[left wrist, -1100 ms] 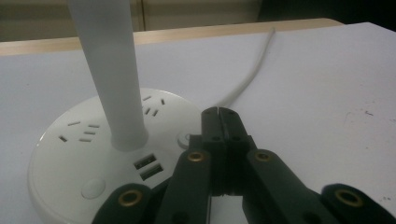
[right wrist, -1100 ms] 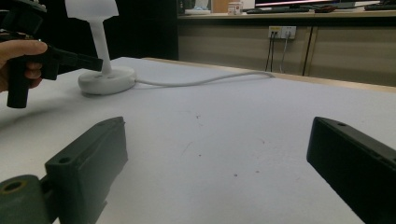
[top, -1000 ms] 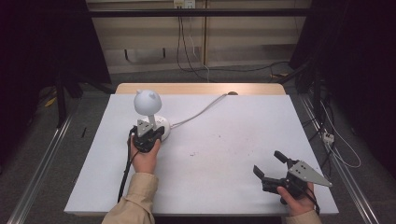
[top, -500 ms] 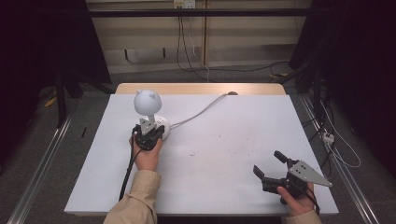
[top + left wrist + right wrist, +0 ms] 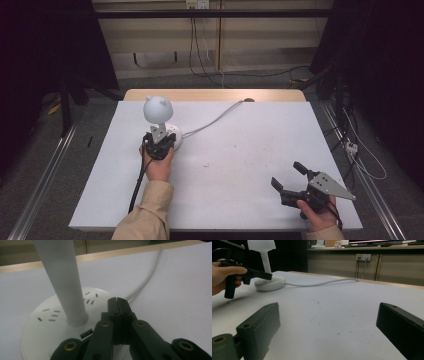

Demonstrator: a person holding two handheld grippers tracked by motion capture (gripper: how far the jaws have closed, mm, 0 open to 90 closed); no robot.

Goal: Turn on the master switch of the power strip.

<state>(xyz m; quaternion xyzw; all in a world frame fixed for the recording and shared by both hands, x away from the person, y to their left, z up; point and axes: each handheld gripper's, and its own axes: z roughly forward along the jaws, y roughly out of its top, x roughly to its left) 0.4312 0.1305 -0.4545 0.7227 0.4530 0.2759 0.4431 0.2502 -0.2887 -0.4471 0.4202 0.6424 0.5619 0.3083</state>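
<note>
A white desk lamp with a round eared head point(image 5: 158, 109) stands on a round white base point(image 5: 174, 135) at the table's back left. My left gripper point(image 5: 161, 139) is shut and holds nothing. Its tips point(image 5: 116, 300) sit over the base point(image 5: 42, 325), just right of the stem point(image 5: 62, 282); I cannot tell whether they touch it. The right gripper view shows that left gripper point(image 5: 268, 276) over the base point(image 5: 270, 283) from the side. My right gripper point(image 5: 292, 176) rests near the table's front right, its jaws wide open and empty point(image 5: 329, 325).
The lamp's white cable point(image 5: 215, 119) runs from the base to the table's back edge. The white table top point(image 5: 240, 165) lies between the two grippers. Cables lie on the floor behind and to the right of the table.
My left gripper has crept a little forward and to the right, up to the lamp's base. The right gripper has stayed where it was.
</note>
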